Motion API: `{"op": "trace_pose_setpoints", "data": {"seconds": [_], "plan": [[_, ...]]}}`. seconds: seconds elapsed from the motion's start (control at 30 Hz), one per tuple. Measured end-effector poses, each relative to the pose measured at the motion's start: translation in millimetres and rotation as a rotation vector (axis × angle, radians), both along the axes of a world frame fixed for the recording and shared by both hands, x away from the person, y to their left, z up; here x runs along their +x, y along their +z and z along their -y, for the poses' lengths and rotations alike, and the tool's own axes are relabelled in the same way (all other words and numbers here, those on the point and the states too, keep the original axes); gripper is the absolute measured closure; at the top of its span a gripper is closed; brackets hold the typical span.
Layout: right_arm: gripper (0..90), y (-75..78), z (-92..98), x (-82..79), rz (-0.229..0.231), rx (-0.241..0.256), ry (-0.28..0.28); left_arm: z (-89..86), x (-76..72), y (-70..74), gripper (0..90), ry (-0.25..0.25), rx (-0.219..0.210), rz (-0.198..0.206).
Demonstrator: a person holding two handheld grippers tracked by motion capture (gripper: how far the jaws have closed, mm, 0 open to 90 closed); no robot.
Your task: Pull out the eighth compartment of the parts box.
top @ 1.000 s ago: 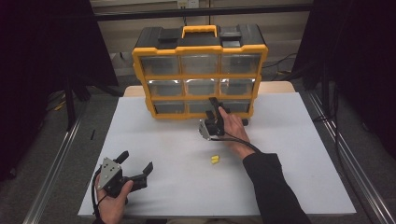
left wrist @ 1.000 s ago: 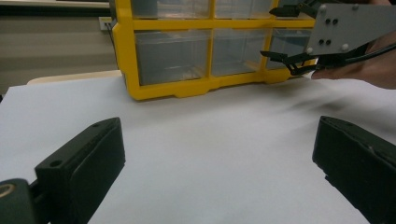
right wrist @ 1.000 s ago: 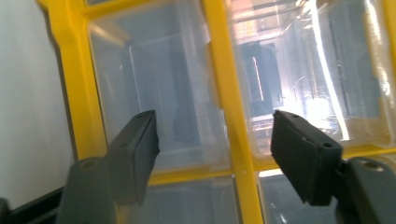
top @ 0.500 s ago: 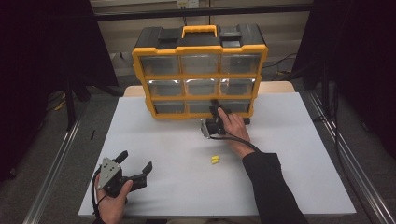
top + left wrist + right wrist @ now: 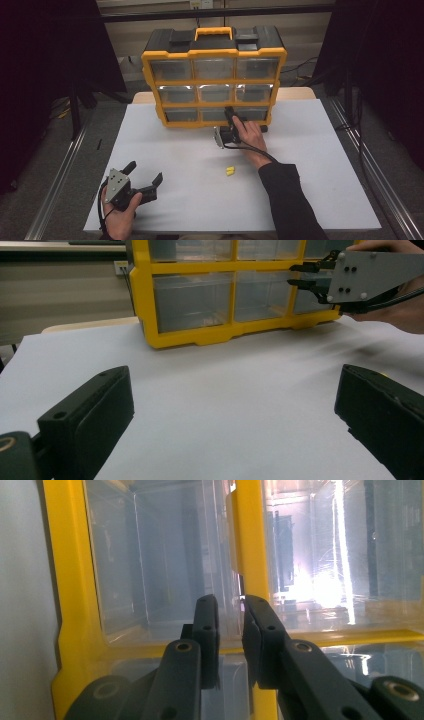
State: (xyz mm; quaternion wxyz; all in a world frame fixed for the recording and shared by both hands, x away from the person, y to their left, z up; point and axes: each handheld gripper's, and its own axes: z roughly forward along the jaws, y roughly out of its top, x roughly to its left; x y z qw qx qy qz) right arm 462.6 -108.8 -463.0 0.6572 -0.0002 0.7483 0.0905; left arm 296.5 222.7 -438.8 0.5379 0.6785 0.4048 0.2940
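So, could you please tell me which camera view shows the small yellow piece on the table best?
The high view: the small yellow piece lies in full sight on the white table, near the person's right forearm. The left gripper view gives at most a yellow sliver by one jaw; the right gripper view faces the organizer.

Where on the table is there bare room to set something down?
Free: the white table right of the right forearm, and the stretch between the left gripper and the small yellow piece. Crowded: the organizer front, where the right gripper works.
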Motion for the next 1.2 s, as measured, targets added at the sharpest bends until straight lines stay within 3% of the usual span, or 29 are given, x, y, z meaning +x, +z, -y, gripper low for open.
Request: {"op": "trace_pose_setpoints", "data": {"seconds": [1.2], "plan": [[78.2,3.5,0.2,-21.2,0.005,-0.003,0.029,-0.6,-0.2,0.7,2.6,0.014,-0.005,0.017]]}}
